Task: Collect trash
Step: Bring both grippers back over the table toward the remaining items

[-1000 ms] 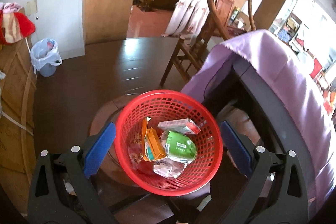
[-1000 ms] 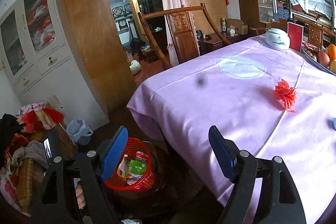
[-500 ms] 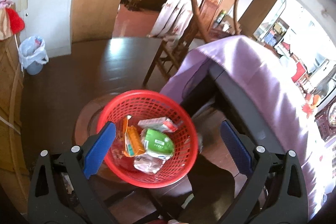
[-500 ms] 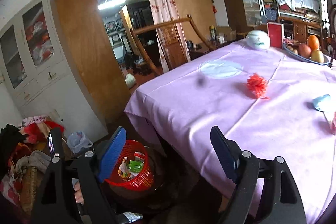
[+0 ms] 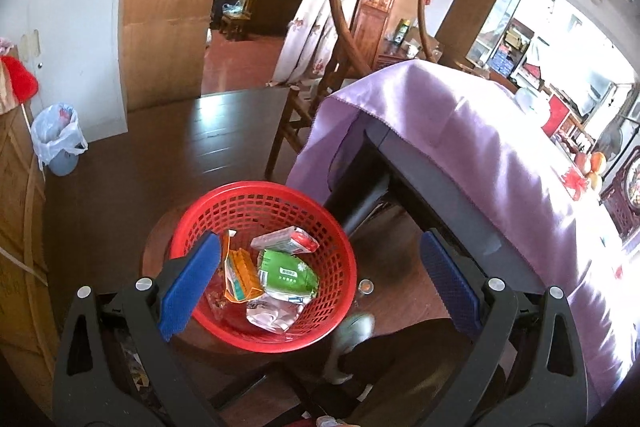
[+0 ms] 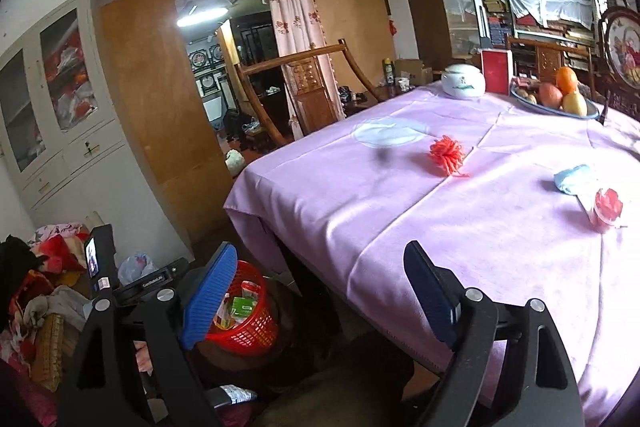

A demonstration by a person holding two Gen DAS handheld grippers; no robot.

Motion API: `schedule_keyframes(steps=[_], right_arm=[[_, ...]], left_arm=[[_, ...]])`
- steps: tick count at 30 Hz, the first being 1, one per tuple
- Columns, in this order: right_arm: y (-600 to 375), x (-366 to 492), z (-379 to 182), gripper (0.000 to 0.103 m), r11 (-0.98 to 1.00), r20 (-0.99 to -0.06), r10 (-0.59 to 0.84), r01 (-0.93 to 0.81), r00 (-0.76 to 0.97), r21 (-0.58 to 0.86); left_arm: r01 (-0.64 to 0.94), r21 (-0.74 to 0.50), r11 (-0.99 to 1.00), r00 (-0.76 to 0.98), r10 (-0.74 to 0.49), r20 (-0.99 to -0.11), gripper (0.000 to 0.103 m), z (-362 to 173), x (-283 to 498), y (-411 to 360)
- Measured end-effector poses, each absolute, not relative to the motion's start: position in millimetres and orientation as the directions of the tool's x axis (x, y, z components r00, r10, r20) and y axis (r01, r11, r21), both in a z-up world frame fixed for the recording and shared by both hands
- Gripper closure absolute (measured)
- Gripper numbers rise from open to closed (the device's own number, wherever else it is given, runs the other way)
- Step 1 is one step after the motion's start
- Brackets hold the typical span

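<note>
A red mesh basket (image 5: 320, 223) sits on a low round wooden stool beside the table and holds several wrappers, among them a green packet (image 5: 290, 273) and an orange one (image 5: 240, 273). It also shows in the right wrist view (image 6: 256, 331). My left gripper (image 5: 320, 279) is open and empty above the basket. My right gripper (image 6: 320, 291) is open and empty over the near edge of the purple tablecloth (image 6: 400, 195). On the cloth lie a red frilly piece (image 6: 447, 151), a blue crumpled piece (image 6: 574, 178) and a red-and-white wrapper (image 6: 606, 207).
A fruit bowl (image 6: 554, 99), a white jar (image 6: 463, 81) and a red box (image 6: 496, 71) stand at the table's far end. A wooden chair (image 5: 348, 39) stands at the far side. A small bin with a white bag (image 5: 56, 143) is by the cabinet. Clothes are piled at left (image 6: 36, 287).
Both grippers have risen and swung right. The basket has slid down-left in the left view. More of the tabletop, the blue piece and the red-and-white wrapper have come into the right view.
</note>
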State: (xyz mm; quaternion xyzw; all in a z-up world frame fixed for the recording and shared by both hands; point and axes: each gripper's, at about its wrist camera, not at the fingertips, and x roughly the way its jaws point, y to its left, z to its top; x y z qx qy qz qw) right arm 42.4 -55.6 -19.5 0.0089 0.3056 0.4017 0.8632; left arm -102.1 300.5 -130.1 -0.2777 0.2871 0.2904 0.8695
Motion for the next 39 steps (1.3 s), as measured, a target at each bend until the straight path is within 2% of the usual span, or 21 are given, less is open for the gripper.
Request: schedule_keyframes(steps=[10,21,27,33,39], right_arm=[[-38.9,62.9,-39.0,0.019,0.677,-0.568,0.693,-0.672,0.445,0.300],[-75.0,57.0,-43.4,0.015,0.699,-0.559,0.688,-0.630,0.463,0.339],[-84.2,47.2,-45.5,0.015,0.707,-0.561,0.674,-0.639,0.481,0.303],[-128.3,55.9,-27.4,0.015,0.796,-0.519,0.588,-0.559,0.621,0.233],[-197.2,104.9,-17.3,0.013,0.900,-0.560,0.434,-0.371,0.706,0.230]], left_arm=[[-0.676,-0.277,0.683,0.615,0.315,-0.723,0.007,-155.1,-87.3,305.7],[-0.657,-0.276,0.701,0.640,0.326,-0.696,0.007,-142.3,-89.8,292.9],[-0.646,-0.285,0.709,0.665,0.338,-0.667,0.007,-132.7,-93.7,286.8],[-0.567,-0.270,0.778,0.697,0.279,-0.661,0.007,-131.3,-77.4,263.4],[-0.398,-0.161,0.903,0.714,0.195,-0.672,0.007,-113.2,-20.3,208.0]])
